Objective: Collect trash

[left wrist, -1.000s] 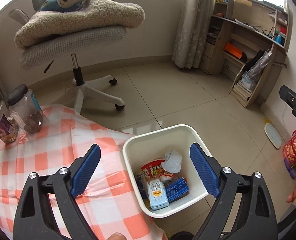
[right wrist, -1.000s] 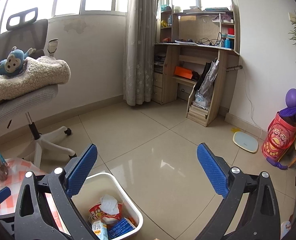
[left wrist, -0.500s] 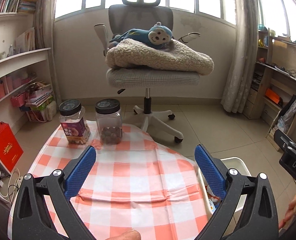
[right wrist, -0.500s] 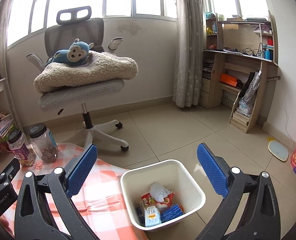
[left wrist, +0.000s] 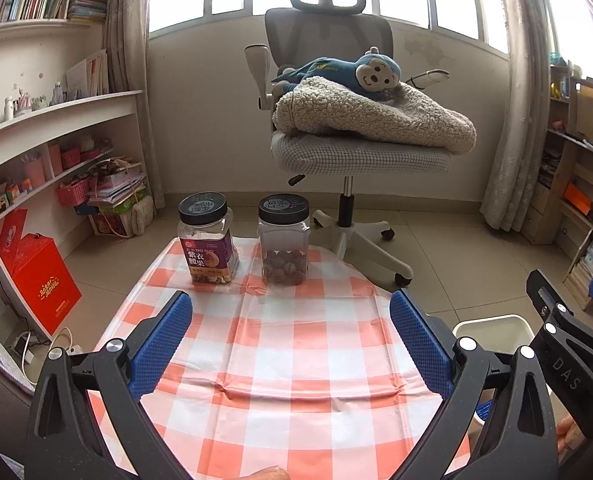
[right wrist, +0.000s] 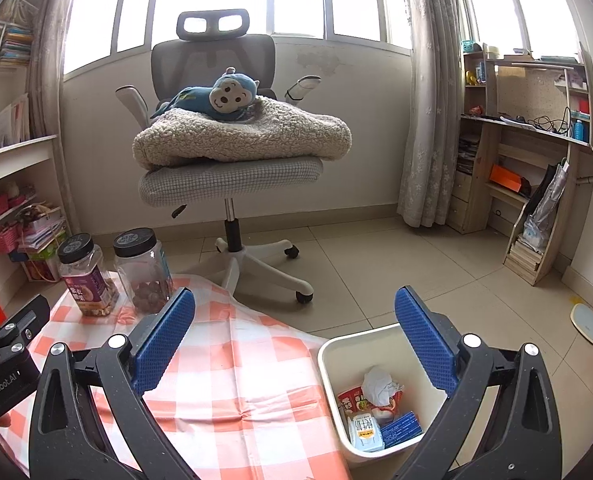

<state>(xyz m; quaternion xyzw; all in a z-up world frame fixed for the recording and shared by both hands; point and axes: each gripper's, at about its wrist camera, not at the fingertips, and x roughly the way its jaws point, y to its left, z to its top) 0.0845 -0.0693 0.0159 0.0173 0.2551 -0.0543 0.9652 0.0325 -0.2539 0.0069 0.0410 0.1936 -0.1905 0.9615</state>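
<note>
The table (left wrist: 296,360) wears an orange-and-white checked cloth. Two jars (left wrist: 283,240) stand near its far edge; the rest of the cloth is bare. The left gripper (left wrist: 292,344) and the right gripper (right wrist: 294,338) are both spread wide and hold nothing. The white bin (right wrist: 376,344), with trash (right wrist: 380,404) inside, stands on the floor tiles (right wrist: 396,256), seemingly touching the table's right edge. Beyond stands an office chair (left wrist: 356,152).

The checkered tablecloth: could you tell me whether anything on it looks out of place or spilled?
Nothing stands out. The tablecloth is creased but bare of litter; two lidded jars stand upright at its far edge. The trash sits inside the white bin beside the table.
</note>
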